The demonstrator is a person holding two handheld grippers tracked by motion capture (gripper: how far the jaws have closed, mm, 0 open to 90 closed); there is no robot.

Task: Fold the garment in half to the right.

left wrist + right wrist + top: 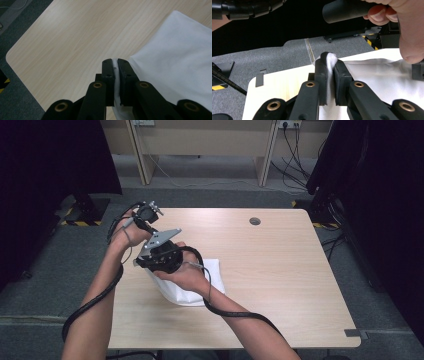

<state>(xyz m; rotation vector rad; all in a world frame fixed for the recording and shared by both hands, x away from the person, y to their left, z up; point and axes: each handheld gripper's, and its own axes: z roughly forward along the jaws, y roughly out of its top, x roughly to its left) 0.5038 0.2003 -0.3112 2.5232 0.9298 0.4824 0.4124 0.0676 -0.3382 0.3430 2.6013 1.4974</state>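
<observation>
1. Looking down from the high view, a person's 2 forearms come in from the bottom edge over a pale wooden worktop (pixel 280 270), and the hands are close together near its left side.
2. A white cloth (pixel 192 287) lies on the worktop under the hands, partly covered by them.
3. The left claw (pixel 115 62) is pressed together on an edge of the white cloth; in the left gripper view a thin strip of fabric shows between its 2 black jaws.
4. From that pinched edge the cloth spreads away to the right of the left gripper view, lying over the wood, with a rounded corner of the worktop at the far left.
5. The right claw (pixel 330 61) is also pressed together on the cloth; in the right gripper view a small bunched fold of white fabric stands up above its jaws.
6. Beyond the right claw the cloth stretches to the right in that view, and the other hand (pixel 404 30) is close by at the upper right.
7. Black cables (pixel 95 302) trail from both grippers along the forearms.
8. Grey carpet (pixel 215 195) surrounds the worktop.
</observation>
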